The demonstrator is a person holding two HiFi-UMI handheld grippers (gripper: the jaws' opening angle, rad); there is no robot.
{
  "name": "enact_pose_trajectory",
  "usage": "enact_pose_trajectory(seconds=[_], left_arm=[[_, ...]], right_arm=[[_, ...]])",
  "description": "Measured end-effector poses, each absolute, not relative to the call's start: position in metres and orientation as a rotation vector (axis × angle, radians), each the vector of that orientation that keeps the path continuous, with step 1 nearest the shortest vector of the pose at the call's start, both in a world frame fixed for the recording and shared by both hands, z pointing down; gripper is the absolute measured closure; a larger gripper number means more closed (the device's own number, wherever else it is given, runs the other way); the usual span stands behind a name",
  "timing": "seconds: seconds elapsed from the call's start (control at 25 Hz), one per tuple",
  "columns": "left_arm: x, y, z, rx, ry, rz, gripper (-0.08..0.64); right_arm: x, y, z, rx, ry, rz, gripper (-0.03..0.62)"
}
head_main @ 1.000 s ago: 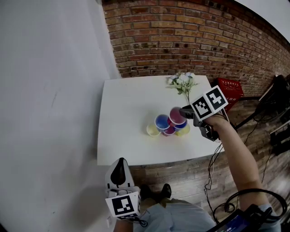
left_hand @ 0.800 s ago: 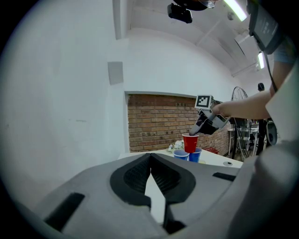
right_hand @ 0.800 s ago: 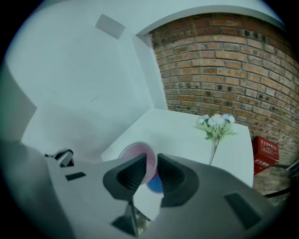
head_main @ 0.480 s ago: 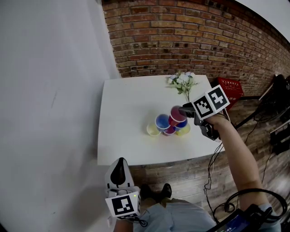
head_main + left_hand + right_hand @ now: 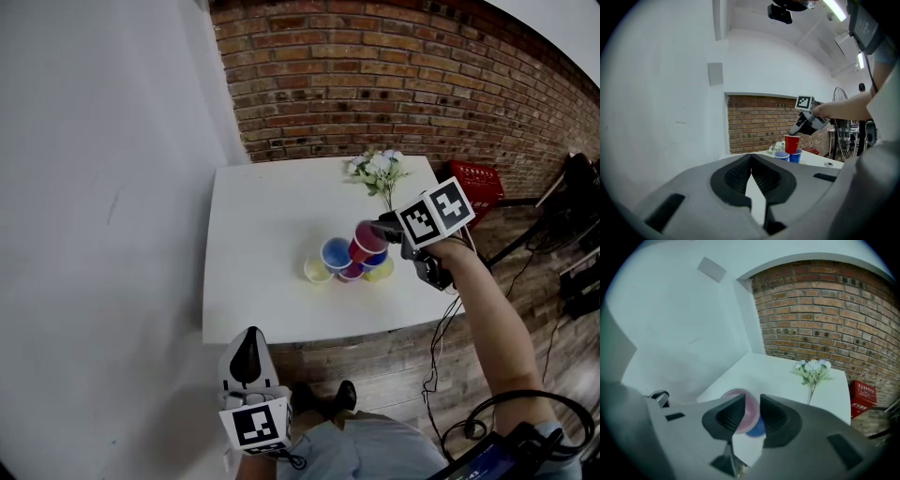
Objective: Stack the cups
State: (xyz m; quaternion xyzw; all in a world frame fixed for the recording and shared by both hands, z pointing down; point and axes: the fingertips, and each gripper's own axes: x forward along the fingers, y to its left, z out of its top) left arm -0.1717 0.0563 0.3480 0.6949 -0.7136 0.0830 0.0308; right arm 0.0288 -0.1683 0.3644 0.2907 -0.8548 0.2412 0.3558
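The right gripper [image 5: 379,228], its jaws just eased apart, loosely brackets the rim of a red plastic cup [image 5: 367,243] set atop blue plastic cups [image 5: 335,253] on a white table [image 5: 253,206], probably letting it go. The left gripper [image 5: 246,337] hangs closed and empty.

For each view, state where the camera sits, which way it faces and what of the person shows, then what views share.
Head view: on the head, steeply down at the table; shows left gripper, right gripper, right arm.
Left gripper view: on that gripper, level toward the red cup; its shut jaws.
Right gripper view: on it, tilted down; jaws, just opened, cup's rim between.
All share the cup.
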Motion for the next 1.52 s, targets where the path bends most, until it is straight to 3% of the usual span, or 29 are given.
enact_pose_trajectory(seconds=[0.24,0.48,1.52], left_arm=[[-0.171,0.055,0.35,2.142,-2.198,0.251,0.551],[-0.17,0.055,0.349,2.141,-2.203,0.251,0.551],[-0.176,0.052,0.352,2.121,-2.214,0.262,0.551]], right_arm=[[0.027,-0.168,0.365,0.749,-2.215,0.612,0.494],[0.028,-0.17,0.368,0.754,-2.197,0.596,0.563],[0.019,-0.172,0.36,0.742,-2.238,0.654,0.569]])
